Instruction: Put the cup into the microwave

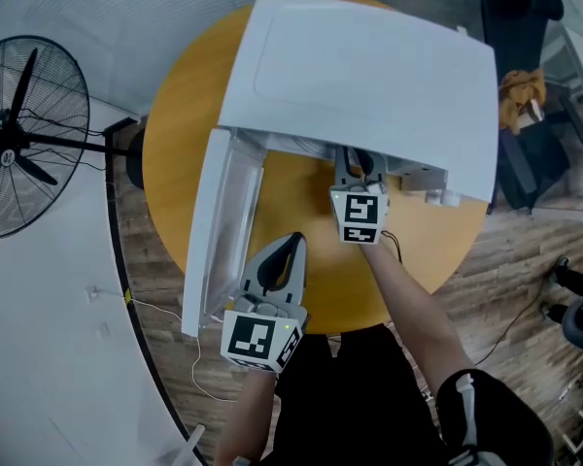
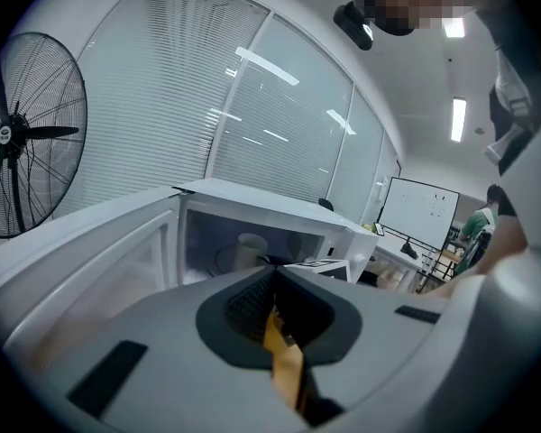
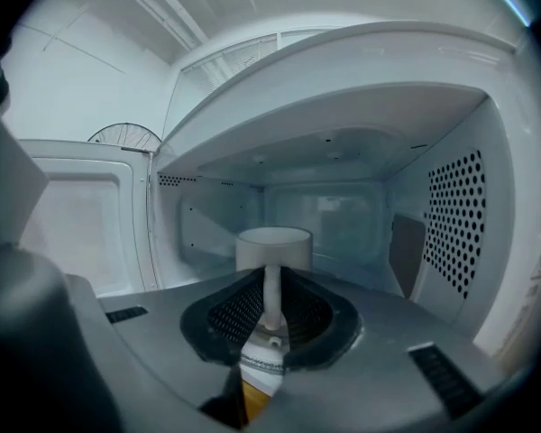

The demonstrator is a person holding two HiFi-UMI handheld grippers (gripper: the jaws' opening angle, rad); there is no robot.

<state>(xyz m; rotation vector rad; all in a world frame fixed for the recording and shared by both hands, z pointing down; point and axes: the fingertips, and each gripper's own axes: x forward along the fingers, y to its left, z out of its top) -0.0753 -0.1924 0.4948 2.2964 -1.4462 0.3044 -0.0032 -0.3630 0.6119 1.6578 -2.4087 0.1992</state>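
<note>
The white microwave sits on the round wooden counter with its door swung wide open to the left. Inside the cavity there is one thing, a white cup, upright, near the middle, with its handle turned toward the opening. In the left gripper view the cup shows through the open front, over a pale round plate on the cavity floor.

The right gripper reaches into the opening under the microwave's top. Its dark ribbed fingers are clamped on the cup's handle, one on each side, so the cup body stands just beyond the fingertips. The cavity's right wall is dotted with round holes.

The left gripper hangs over the near part of the counter, just right of the open door and well apart from the cup. Its fingers are pressed together with nothing between them; only a sliver of orange counter shows through the slit below.

Each gripper carries a cube with black-and-white square markers. A pale label on the microwave's right front edge is too small to read. A standing fan is on the floor to the left, and a whiteboard stands far off across the room.
</note>
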